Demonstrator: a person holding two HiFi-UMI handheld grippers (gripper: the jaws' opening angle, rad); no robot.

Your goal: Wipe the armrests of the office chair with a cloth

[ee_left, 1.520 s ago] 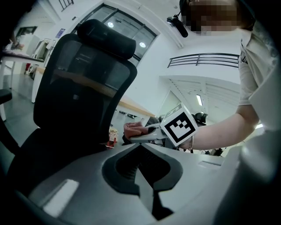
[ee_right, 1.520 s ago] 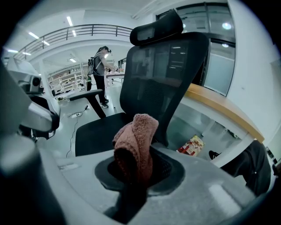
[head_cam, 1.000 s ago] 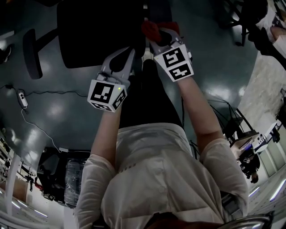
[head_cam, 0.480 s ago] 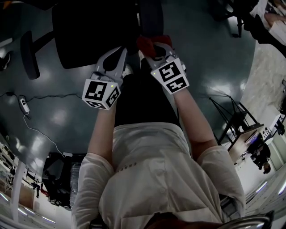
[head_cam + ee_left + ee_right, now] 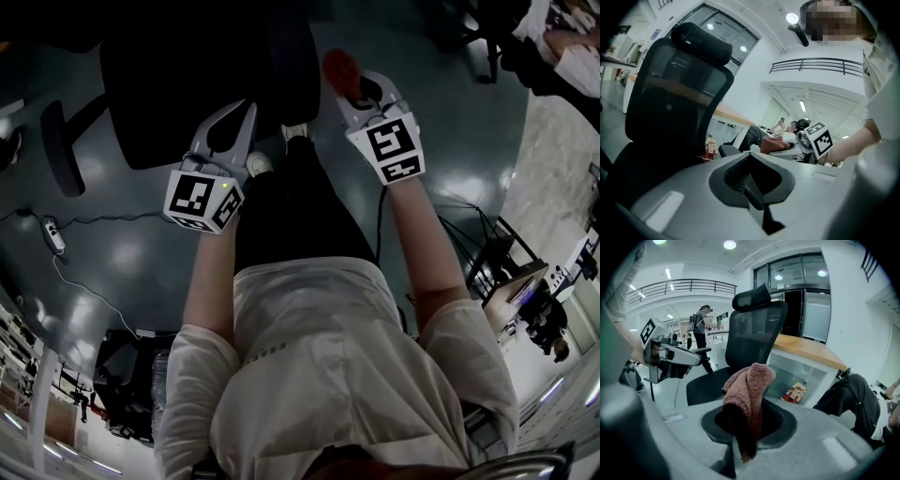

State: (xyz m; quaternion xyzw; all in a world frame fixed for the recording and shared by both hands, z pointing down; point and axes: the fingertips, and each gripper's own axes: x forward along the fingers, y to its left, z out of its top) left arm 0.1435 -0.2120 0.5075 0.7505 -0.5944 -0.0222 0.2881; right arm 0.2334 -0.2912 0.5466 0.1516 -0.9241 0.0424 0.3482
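Black office chair (image 5: 187, 75) sits ahead of the person. Left gripper (image 5: 246, 117) is clenched with nothing in it, at the chair's near seat edge. Right gripper (image 5: 354, 82) is clamped on the reddish cloth (image 5: 749, 389), just right of the chair and not touching it.

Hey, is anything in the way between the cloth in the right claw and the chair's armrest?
Nothing visible does. The cloth, pinched in the right claw, sits just right of the near armrest, with only floor showing between them.
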